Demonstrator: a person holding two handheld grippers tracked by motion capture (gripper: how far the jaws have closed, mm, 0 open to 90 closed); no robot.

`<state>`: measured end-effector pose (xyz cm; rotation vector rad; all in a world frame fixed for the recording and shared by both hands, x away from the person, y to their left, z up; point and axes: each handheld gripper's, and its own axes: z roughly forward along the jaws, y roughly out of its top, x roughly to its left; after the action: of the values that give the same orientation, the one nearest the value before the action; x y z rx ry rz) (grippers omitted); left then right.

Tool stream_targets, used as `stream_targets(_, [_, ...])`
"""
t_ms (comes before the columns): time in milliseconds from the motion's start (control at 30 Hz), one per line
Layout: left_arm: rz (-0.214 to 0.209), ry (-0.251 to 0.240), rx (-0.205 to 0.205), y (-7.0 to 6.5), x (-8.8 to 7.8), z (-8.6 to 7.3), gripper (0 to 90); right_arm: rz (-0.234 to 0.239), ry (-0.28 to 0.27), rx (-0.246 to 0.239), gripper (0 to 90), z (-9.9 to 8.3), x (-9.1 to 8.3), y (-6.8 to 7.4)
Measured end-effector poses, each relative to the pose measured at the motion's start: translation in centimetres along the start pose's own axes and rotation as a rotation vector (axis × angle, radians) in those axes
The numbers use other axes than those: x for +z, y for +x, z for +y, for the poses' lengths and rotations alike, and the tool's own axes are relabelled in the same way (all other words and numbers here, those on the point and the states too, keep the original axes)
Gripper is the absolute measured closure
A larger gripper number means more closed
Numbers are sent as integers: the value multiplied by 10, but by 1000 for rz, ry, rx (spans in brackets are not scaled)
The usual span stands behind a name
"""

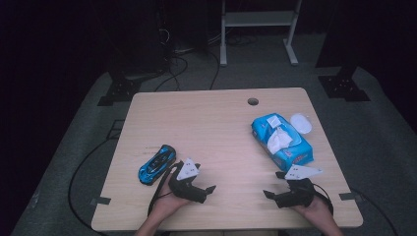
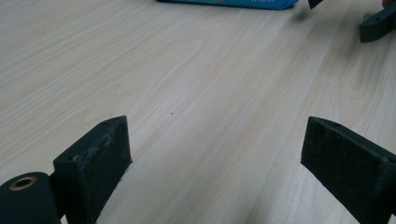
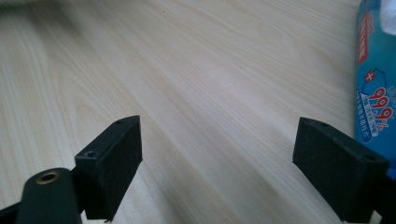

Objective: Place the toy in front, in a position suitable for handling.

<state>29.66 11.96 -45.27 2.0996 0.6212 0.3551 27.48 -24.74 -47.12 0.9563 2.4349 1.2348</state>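
Looking at this one, the nearest things to the grippers are the blue toy car [image 1: 157,163] and the wet wipes pack [image 1: 282,140], so those are what I'd call the work in hand. Taking the pack as my landmark: it sits just beyond the right gripper [image 1: 275,193], with a white tissue [image 1: 278,139] poking out of its top and its round white lid [image 1: 301,122] lying just beside its far corner. The car is well off to the pack's left, just beside the left gripper [image 1: 206,192].

Both grippers have their jaws spread wide with nothing between them, just bare wood showing in each gripper view.

Handling guess: the pack is soft and squishy with slick plastic film, so I'd pinch it across the narrow sides rather than on the flap. The tissue is flimsy and would likely tear or drag more out. The car looks light, hard and glossy, and it'll roll, so grab it across the body.

The table [image 1: 206,123] is smooth pale wood with a cable hole [image 1: 253,102] beyond the pack. The room is dark, with grey carpet and stand legs behind.
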Motion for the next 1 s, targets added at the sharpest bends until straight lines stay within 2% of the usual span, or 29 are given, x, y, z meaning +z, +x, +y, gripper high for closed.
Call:
stream_targets(133, [4, 15, 20, 1, 0, 3, 78, 4, 1, 4, 149, 0, 1, -1])
stream_targets(233, [4, 17, 12, 3, -4, 7, 77, 6, -1, -1, 149, 0, 1, -1])
stream_targets(433, [45, 15, 37, 12, -18, 12, 77, 1, -4, -1, 149, 0, 0, 1])
stream_targets(633, [73, 3, 24, 29, -33, 14, 78, -1, -5, 2, 149, 0, 0, 4])
stream_targets(767, [98, 1, 25, 36, -42, 12, 77, -2, -3, -8, 149, 2, 2, 6])
stream_targets(1000, [111, 4, 12, 46, -50, 10, 77, 2, -1, -14, 149, 2, 4, 7])
